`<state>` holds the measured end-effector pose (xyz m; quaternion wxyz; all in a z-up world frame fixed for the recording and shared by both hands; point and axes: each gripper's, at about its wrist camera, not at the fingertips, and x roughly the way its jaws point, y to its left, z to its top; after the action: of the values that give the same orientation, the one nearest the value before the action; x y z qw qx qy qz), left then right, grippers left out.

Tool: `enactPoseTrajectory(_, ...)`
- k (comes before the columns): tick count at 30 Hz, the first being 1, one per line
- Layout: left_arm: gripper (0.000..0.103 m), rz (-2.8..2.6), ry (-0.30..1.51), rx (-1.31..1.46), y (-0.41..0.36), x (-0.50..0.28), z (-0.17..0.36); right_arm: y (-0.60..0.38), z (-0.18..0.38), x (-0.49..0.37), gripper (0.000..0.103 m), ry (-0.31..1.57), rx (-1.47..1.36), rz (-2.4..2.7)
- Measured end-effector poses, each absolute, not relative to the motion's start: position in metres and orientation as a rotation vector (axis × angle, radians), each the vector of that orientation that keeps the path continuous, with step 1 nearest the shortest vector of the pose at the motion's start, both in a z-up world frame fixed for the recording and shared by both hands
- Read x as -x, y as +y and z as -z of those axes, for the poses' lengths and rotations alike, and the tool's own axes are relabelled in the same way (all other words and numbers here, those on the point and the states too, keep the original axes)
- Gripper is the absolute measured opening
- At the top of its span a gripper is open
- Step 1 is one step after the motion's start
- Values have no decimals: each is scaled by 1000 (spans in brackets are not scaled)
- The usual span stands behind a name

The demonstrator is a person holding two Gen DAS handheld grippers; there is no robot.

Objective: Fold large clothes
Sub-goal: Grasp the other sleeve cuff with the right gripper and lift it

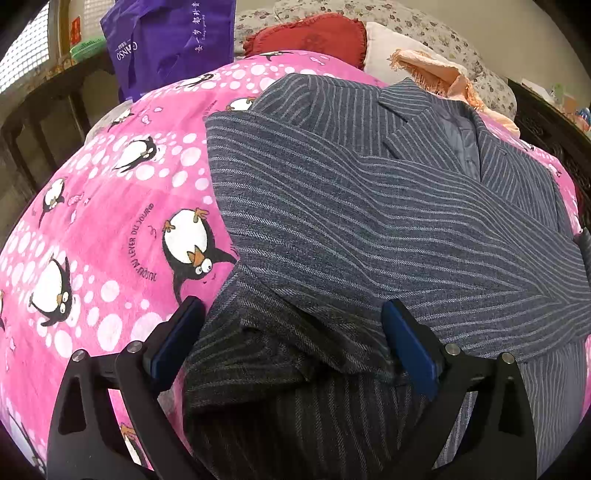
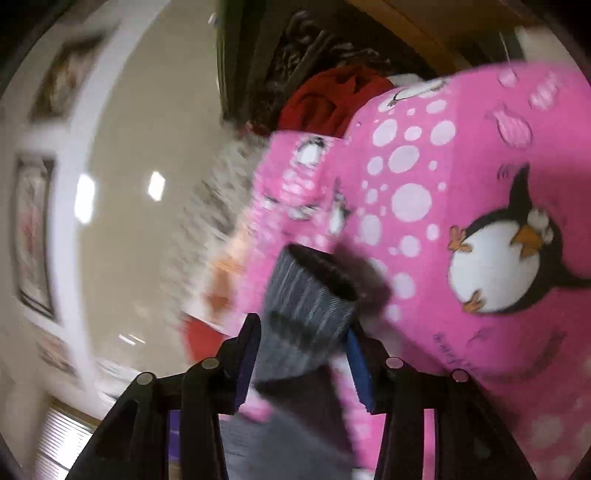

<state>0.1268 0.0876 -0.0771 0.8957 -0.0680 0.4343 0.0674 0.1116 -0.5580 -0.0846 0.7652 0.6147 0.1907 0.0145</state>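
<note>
A grey pinstriped jacket [image 1: 369, 221] lies spread on a pink penguin blanket [image 1: 110, 221], with one sleeve folded across its front. My left gripper [image 1: 291, 304] hovers low over the jacket's near left edge. Its jaws stand wide open and its blue pads [image 1: 406, 343] grip nothing. In the blurred, tilted right wrist view, my right gripper [image 2: 303, 328] has the jacket's sleeve cuff [image 2: 306, 295] between its fingers. The cuff fills the gap, its mouth is open, and it is raised just above the blanket [image 2: 443, 166].
At the head of the bed lie a purple bag [image 1: 173, 40], a red cushion [image 1: 314, 35], a floral pillow [image 1: 424, 29] and a peach cloth [image 1: 443, 74]. A dark wooden bed frame [image 1: 546, 118] borders the right side. Bare blanket extends left of the jacket.
</note>
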Motion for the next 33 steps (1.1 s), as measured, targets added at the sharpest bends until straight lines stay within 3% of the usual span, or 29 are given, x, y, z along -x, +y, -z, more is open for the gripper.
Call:
enactPoseTrajectory(2,98,-140,900,141,87,-126,78,-558,85,-111,56,406,-1356,-33)
enactPoseTrajectory(12,98,-141,900,139,87,-127,78,-545,68,-156,55,603,-1159,72)
enactPoseTrajectory(15,98,-143,900,138,89,-126,78,-547,62,-171,45,668,-1062,116)
enactPoseTrajectory(19,99,-143,900,137,87,-127,78,-550,52,-181,8,754,-938,149)
enactPoseTrajectory(33,99,-144,897,147,88,-124,77,-538,-96,-81,5,556,-460,228)
